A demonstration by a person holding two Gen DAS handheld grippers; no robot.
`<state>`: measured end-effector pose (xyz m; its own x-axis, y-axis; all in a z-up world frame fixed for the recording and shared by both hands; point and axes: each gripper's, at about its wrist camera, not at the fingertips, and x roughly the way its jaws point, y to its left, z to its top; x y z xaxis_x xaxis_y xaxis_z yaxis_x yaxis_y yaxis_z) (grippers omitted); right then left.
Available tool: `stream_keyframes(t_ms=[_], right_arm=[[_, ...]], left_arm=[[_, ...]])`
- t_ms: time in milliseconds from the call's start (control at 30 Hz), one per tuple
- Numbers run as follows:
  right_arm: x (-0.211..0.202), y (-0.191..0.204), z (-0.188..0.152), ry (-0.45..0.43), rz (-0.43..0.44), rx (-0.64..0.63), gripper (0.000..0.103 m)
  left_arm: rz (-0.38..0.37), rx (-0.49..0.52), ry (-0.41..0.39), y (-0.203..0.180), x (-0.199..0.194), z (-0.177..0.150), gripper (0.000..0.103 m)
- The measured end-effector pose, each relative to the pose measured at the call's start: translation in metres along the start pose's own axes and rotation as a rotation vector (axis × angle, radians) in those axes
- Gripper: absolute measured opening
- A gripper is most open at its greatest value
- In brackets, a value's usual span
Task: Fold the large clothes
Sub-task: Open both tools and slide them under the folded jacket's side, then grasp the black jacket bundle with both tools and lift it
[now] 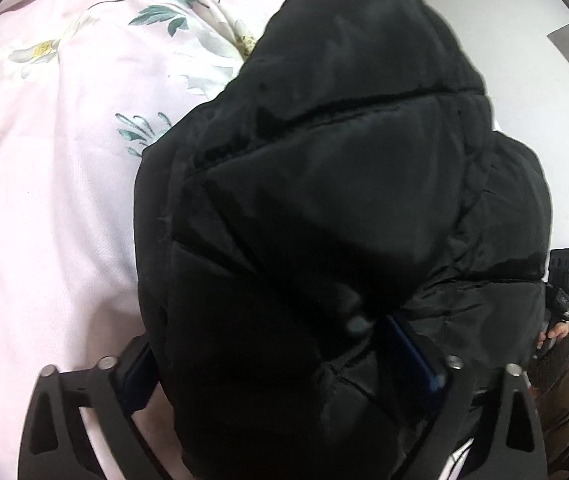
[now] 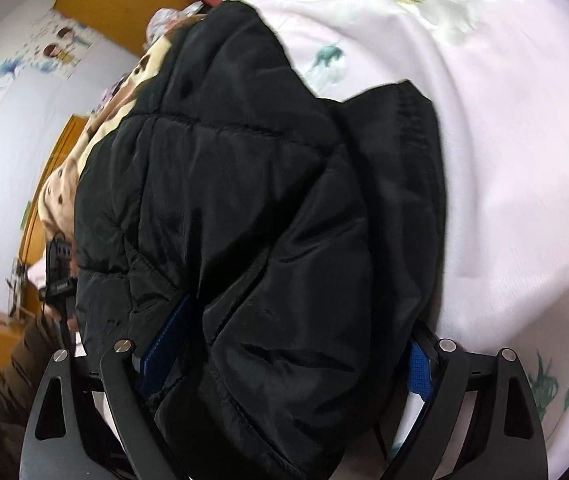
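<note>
**Left wrist and right wrist: thick padded jacket bundled between two wide-set grippers**

Left wrist view: the black puffer jacket (image 1: 324, 208) fills the space ahead of the left gripper (image 1: 284, 364), lying on a pink flowered bedsheet (image 1: 44, 220). The jaws stand wide apart with a thick wad of the jacket's near edge between them; the right blue pad (image 1: 412, 356) lies against the fabric, the left pad is mostly hidden, so I cannot tell whether they press. The jacket looks bulky, soft and springy, with a smooth shell that I judge slippery; a hold deep on a quilted seam or hem should slip less than one on a puffed panel. To the gripper's left the sheet is bare and gives room. To its right sits the other hand (image 1: 556, 332) with its device, close by, and beyond it a pale floor (image 1: 524, 40).

Right wrist view: the right gripper (image 2: 288, 364) also straddles the jacket's near edge, jaws wide, blue pads (image 2: 418, 372) on either side of the padding. Whether it grips is unclear. A stitched cuff or hem (image 2: 412, 120) lies ahead and to the right. Right of the gripper the sheet is open; to its left lie a spotted beige fabric (image 2: 64, 184) and the left hand (image 2: 64, 316), so room there is tight.
</note>
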<state>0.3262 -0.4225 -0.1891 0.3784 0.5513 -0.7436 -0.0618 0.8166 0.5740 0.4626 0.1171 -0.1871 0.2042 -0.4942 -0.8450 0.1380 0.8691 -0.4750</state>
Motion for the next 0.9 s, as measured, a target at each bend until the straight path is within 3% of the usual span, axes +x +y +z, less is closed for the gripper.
stream_keyframes(t_ms=[67,233,367,500,600,667,900], right_arm=[[-0.003,0.003,-0.003,-0.002,0.010,-0.009,0.087],[0.002,0.003,-0.002,-0.002,0.008,-0.017,0.083],[0.004,-0.001,0.001,0.007,-0.001,0.001,0.083],[0.003,-0.002,0.004,0.009,-0.004,0.005,0.083],[-0.001,-0.002,0.003,-0.003,0.008,0.002,0.075],[-0.004,0.002,0.001,-0.017,0.016,-0.014,0.068],[-0.002,0.007,-0.001,-0.025,-0.002,-0.027,0.065]], left_arm=[[-0.030,-0.001,0.001,-0.009,-0.001,0.001,0.082],[-0.049,-0.024,0.007,-0.006,0.007,0.004,0.083],[-0.083,-0.054,0.032,-0.002,0.018,0.000,0.090],[-0.107,-0.080,0.055,0.000,0.020,0.002,0.088],[-0.126,-0.088,0.051,-0.001,0.010,0.000,0.077],[-0.149,-0.097,0.039,-0.002,0.004,-0.004,0.064],[-0.154,-0.118,0.003,-0.001,-0.005,-0.012,0.053]])
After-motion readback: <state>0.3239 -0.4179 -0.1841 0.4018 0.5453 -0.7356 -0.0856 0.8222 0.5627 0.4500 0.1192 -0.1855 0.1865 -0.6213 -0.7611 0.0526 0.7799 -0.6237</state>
